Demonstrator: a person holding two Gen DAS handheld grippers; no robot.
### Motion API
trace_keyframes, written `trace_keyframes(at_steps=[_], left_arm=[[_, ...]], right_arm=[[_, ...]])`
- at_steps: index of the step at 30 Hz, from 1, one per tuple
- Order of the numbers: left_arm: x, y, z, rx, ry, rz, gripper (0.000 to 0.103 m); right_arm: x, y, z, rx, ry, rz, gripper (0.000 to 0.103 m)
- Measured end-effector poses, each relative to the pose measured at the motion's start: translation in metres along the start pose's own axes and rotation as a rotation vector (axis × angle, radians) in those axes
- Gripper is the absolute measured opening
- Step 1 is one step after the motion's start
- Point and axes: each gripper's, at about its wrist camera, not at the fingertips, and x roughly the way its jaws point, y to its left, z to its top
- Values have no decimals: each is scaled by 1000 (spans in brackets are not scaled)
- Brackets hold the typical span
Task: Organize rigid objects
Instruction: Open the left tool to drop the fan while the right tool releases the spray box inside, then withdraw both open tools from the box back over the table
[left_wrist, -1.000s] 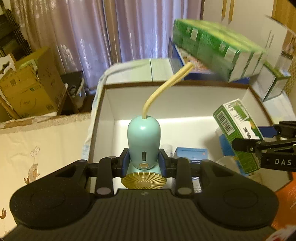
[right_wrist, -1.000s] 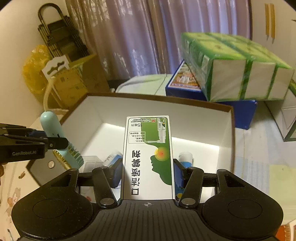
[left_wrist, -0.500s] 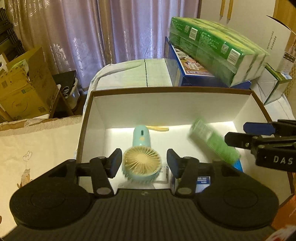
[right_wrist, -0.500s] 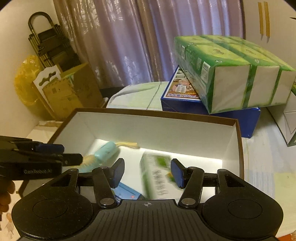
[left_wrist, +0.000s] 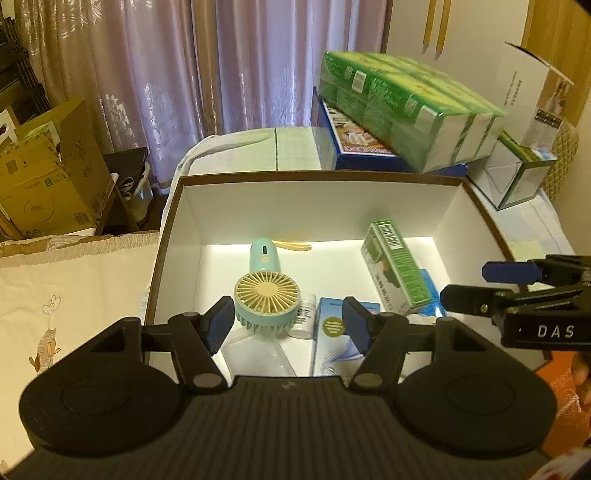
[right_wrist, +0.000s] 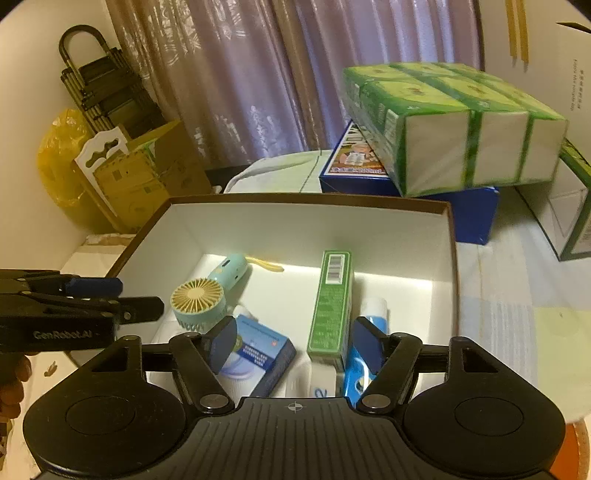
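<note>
A white box with a brown rim (left_wrist: 321, 176) (right_wrist: 310, 199) holds the items. A teal hand fan (left_wrist: 266, 295) (right_wrist: 201, 295) with a yellow strap lies inside at the left. A green carton (left_wrist: 397, 271) (right_wrist: 330, 299) lies at the right, resting on other items. My left gripper (left_wrist: 288, 325) is open and empty above the box's near edge. My right gripper (right_wrist: 295, 345) is open and empty above the near right part. Each gripper shows in the other's view, the right one (left_wrist: 491, 284) and the left one (right_wrist: 122, 295).
In the box also lie a blue carton (left_wrist: 338, 332) (right_wrist: 258, 347), a small white bottle (left_wrist: 304, 319) and a blue-white tube (right_wrist: 369, 332). Behind it are green tissue packs (left_wrist: 402, 107) on a blue box (right_wrist: 443, 206). Cardboard boxes (left_wrist: 48, 173) stand at the left.
Both grippers opened. The fan and the green carton dropped out of them into the box and now lie on its floor. Both grippers have pulled back and up.
</note>
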Motion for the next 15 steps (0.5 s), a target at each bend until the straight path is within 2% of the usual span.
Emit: trace_keyframes(at_steps=[6,15], left_arm=[[-24,-11,-12,2,-6,-7,61],[-56,-32,-32,3,-25,-24,61]], right_arm=[[-26,3,-11,5,-22,-2,75],[-65,4,-31,24,-58,1,77]])
